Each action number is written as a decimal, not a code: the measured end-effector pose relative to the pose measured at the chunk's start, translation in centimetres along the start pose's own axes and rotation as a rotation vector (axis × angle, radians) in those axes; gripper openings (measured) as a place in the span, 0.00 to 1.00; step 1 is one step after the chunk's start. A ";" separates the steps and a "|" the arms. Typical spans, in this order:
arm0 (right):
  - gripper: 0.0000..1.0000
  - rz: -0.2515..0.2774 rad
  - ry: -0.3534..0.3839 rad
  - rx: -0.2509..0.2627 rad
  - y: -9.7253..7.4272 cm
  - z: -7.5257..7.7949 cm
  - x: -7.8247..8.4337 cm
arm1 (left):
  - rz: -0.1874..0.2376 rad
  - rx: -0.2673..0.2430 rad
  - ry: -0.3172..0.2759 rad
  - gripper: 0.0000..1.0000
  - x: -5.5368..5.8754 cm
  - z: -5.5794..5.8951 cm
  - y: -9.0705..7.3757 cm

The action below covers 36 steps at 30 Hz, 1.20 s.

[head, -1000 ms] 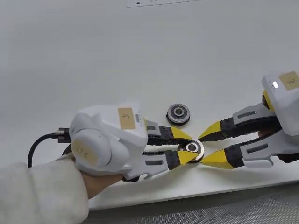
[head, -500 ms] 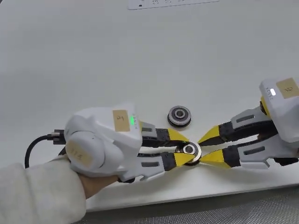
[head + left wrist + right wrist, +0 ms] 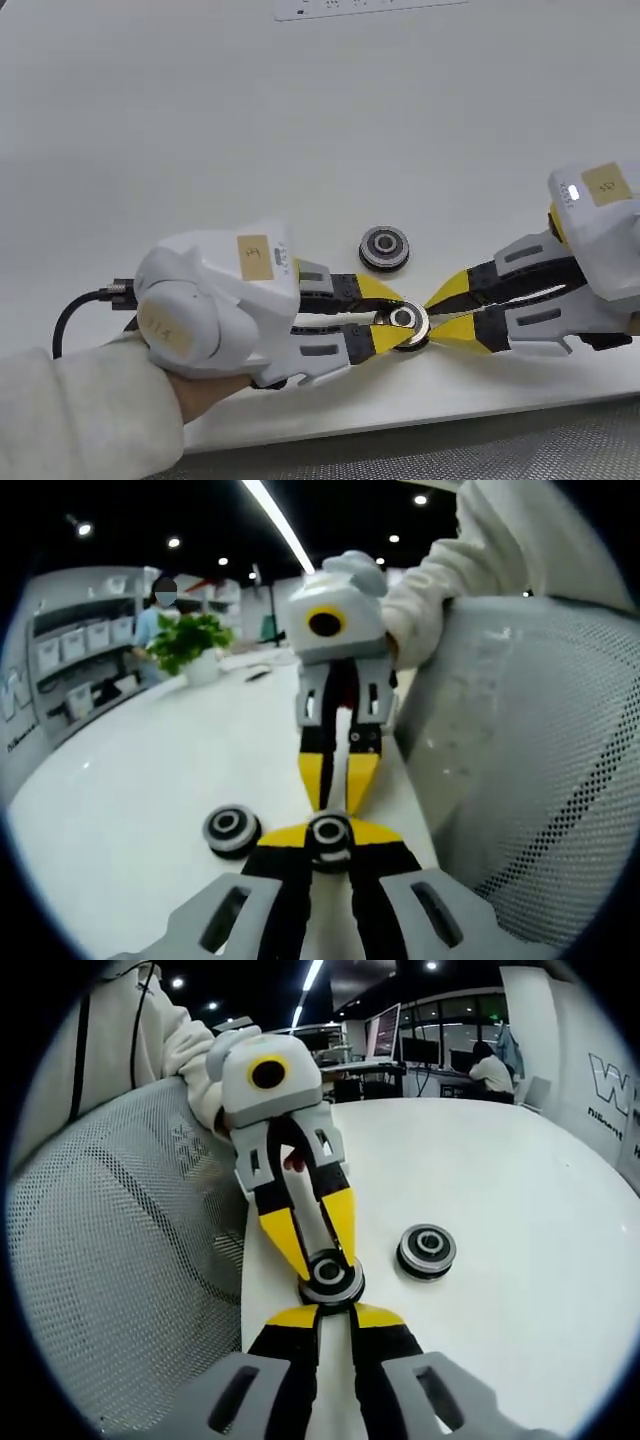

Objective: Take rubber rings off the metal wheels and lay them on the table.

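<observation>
The left gripper point(image 3: 393, 316) has its jaws closed on the wheel point(image 3: 406, 320), one yellow tip on each side of it, so the wheel is pinched between them just above the table point(image 3: 300, 120), near its front edge. The right gripper point(image 3: 437, 317) comes at the same wheel from the opposite side. Its jaws are drawn to a narrow gap and clamp the wheel's near edge, where the black ring point(image 3: 331, 1295) runs. Whether they grip the ring alone, I cannot tell. The two grippers meet nose to nose, tips almost touching.

A second wheel point(image 3: 383, 246) lies flat on the table just beyond the pair. It is apart from both grippers and has its own black ring on.

A hand point(image 3: 205, 390) in a white sleeve point(image 3: 80, 420) holds the left gripper, and a black cable point(image 3: 75, 310) loops from its rear. A white mesh chair back point(image 3: 520, 780) stands against the table's front edge. Farther off, a potted plant point(image 3: 190, 640) stands on the table.
</observation>
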State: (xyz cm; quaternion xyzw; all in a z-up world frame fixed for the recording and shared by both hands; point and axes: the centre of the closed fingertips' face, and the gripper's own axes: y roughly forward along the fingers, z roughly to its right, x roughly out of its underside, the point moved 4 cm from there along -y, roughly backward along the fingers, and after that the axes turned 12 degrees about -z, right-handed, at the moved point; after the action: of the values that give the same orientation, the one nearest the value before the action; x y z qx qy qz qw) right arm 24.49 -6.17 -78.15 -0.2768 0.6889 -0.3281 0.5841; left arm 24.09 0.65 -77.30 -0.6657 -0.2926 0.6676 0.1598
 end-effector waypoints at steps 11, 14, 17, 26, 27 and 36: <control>0.02 -0.034 0.023 0.004 0.3 0.0 0.1 | 0.006 -0.006 -0.001 0.14 0.1 -0.1 -0.1; 0.01 -0.032 0.032 0.008 0.3 0.1 0.1 | 0.007 -0.007 -0.002 0.14 0.2 -0.1 -0.1; 0.00 -0.027 0.050 0.012 0.2 0.3 0.0 | 0.008 -0.009 -0.002 0.14 0.2 -0.2 -0.1; 0.00 -0.012 0.110 0.014 -0.1 0.6 -0.1 | 0.009 -0.010 -0.001 0.14 0.2 -0.3 -0.1; 0.00 -0.011 0.124 0.011 -0.1 0.6 -0.2 | 0.010 -0.010 0.000 0.14 0.3 -0.3 -0.1; 0.00 0.094 0.376 -0.085 -0.4 1.0 0.0 | 0.021 -0.006 -0.003 0.14 0.4 -0.3 -0.2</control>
State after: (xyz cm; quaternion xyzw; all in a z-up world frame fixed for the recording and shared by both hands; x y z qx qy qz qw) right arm 25.45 -6.58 -77.92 -0.2026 0.8111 -0.3172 0.4477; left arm 24.34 1.12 -77.49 -0.6683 -0.2879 0.6692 0.1504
